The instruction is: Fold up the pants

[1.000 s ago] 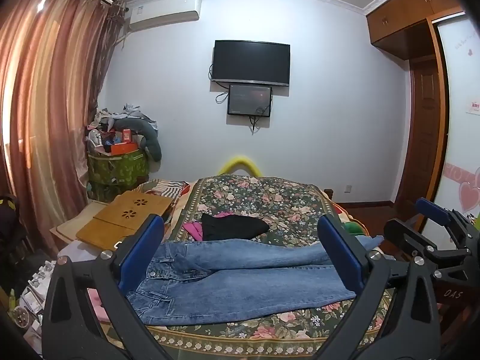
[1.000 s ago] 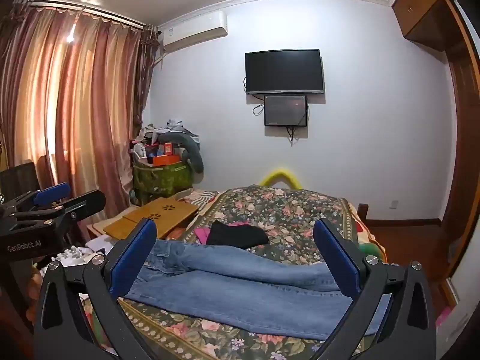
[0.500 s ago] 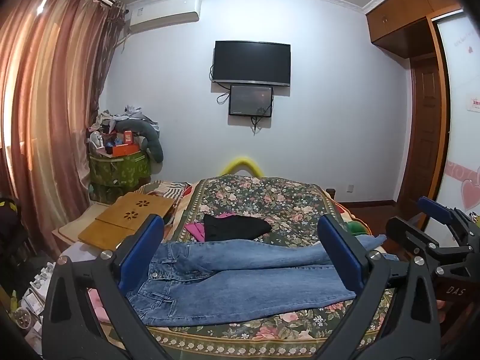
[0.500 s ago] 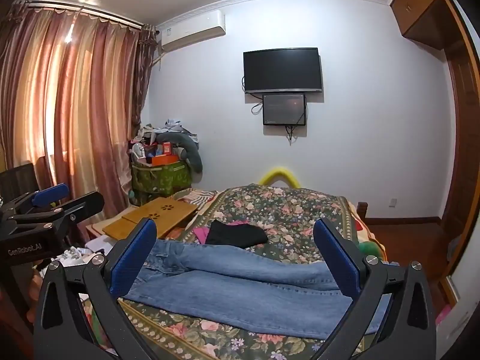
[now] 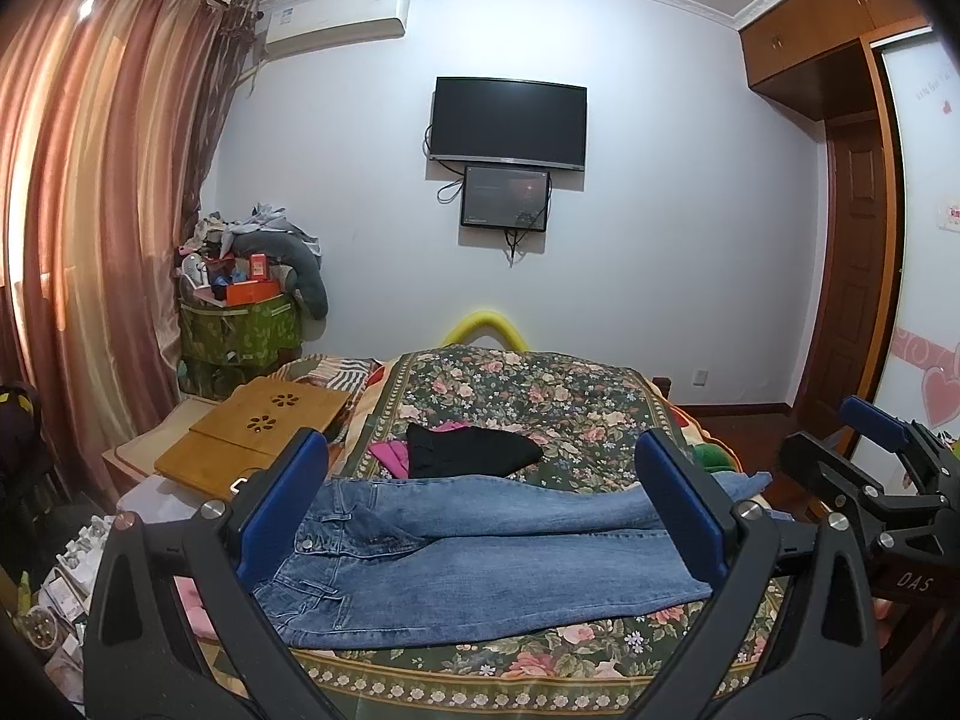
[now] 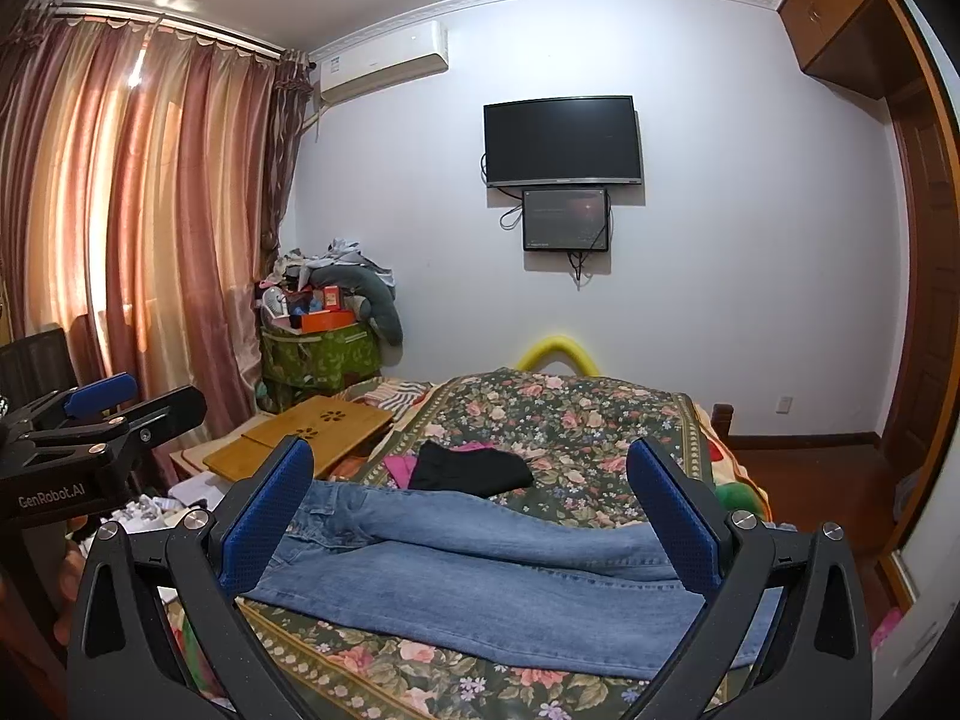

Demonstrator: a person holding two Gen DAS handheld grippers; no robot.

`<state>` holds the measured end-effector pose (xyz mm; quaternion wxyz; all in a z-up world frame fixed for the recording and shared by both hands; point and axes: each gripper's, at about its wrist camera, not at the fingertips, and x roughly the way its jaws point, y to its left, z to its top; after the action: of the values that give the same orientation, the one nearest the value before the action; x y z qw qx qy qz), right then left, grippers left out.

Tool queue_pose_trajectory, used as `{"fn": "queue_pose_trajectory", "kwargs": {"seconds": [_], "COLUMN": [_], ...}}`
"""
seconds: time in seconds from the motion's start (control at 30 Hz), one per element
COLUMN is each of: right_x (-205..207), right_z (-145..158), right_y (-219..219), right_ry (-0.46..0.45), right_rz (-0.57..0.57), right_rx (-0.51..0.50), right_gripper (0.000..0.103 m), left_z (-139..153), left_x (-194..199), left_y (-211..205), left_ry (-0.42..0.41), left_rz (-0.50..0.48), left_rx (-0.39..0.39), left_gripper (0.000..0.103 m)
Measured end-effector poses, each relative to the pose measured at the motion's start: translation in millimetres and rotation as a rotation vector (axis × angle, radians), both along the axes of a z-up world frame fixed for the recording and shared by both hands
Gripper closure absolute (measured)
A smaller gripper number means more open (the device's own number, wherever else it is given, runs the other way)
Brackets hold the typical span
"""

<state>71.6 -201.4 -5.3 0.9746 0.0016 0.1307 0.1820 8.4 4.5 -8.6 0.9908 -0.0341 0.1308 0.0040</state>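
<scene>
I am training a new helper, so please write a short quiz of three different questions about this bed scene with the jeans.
1. True or false: the left tongs are shut on the jeans.
2. Which garment lies behind the jeans on the bed? A) black garment B) white shirt C) red towel
3. Fill in: the waistband of the jeans points toward the ____ side of both views.

Key:
1. False. Both the left and the right tongs are open and hold nothing.
2. A
3. left
</scene>
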Motion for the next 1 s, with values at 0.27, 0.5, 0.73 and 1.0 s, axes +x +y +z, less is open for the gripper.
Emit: {"fn": "queue_pose_trajectory", "kwargs": {"seconds": [0.27, 0.5, 0.73, 1.0], "right_x": [0, 2, 7, 4], "right_z": [0, 0, 0, 2], "right_y": [-2, -2, -2, -10], "right_ry": [-0.001, -0.003, -0.006, -0.008], "right_rz": [0.002, 0.003, 0.001, -0.005], "right_rx": [0.001, -0.002, -0.003, 0.004], "right_gripper": [0.0, 0.0, 0.0, 0.0], "left_z": [-1, 0, 2, 3], "left_x": [0, 1, 0, 0], "left_y": [2, 2, 3, 3], "left_ry": [0.007, 0.015, 0.016, 0.011], "left_rz": [0.004, 0.003, 0.005, 0.0], "left_rx": [-0.007, -0.014, -0.014, -0.014], "left_gripper": [0.0, 0.0, 0.0, 0.0]}}
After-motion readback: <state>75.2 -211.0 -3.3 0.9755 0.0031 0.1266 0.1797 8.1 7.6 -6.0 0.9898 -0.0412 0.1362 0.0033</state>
